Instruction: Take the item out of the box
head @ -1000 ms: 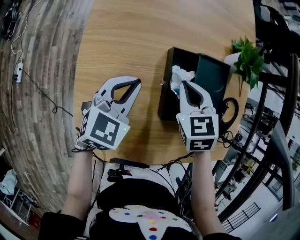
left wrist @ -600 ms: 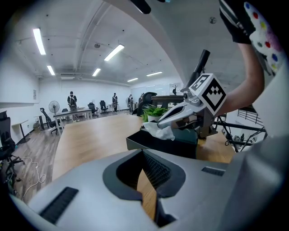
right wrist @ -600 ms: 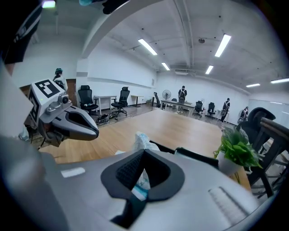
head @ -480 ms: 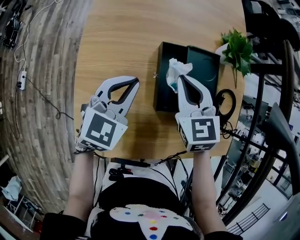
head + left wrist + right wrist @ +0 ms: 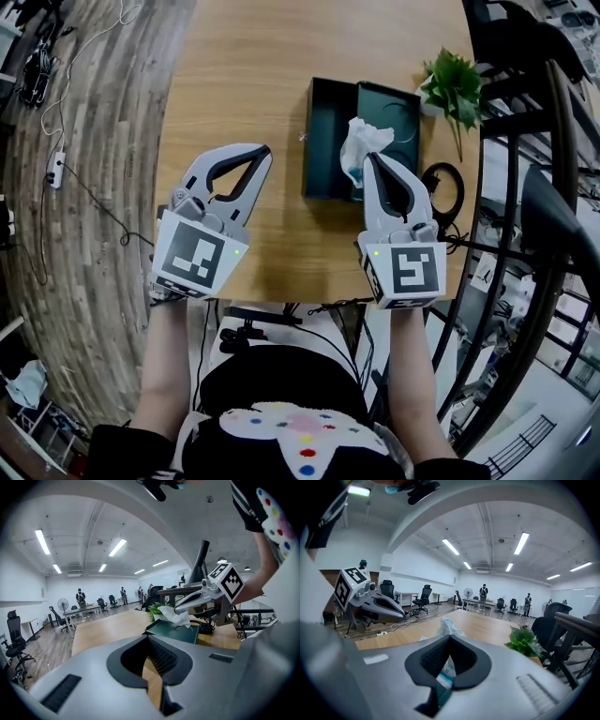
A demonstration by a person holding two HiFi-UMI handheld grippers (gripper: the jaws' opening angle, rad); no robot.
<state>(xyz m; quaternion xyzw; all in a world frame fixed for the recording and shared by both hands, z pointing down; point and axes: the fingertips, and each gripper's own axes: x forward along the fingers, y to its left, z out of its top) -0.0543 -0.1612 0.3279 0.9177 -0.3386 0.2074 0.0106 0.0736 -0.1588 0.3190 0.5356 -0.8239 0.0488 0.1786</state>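
Observation:
A dark green box [image 5: 326, 131] lies open on the wooden table, its two halves side by side. My right gripper [image 5: 368, 161] is shut on a crumpled white item [image 5: 362, 141] with a teal patch, held over the box's middle. In the left gripper view the white item [image 5: 174, 617] hangs just above the box [image 5: 180, 632]. In the right gripper view the white item [image 5: 449, 627] sticks out past the shut right gripper [image 5: 450, 638]. My left gripper [image 5: 260, 154] is shut and empty, left of the box above bare table; its closed jaws [image 5: 149, 639] hold nothing.
A small potted plant [image 5: 452, 86] stands at the box's far right corner. A black cable loop [image 5: 441, 187] lies at the table's right edge, and black chairs stand beyond it. The table's near edge runs just under both grippers. Bare wood stretches left and beyond the box.
The right gripper has risen with the white item, which has come up from the box's tray to hang above it. The left gripper has hardly moved.

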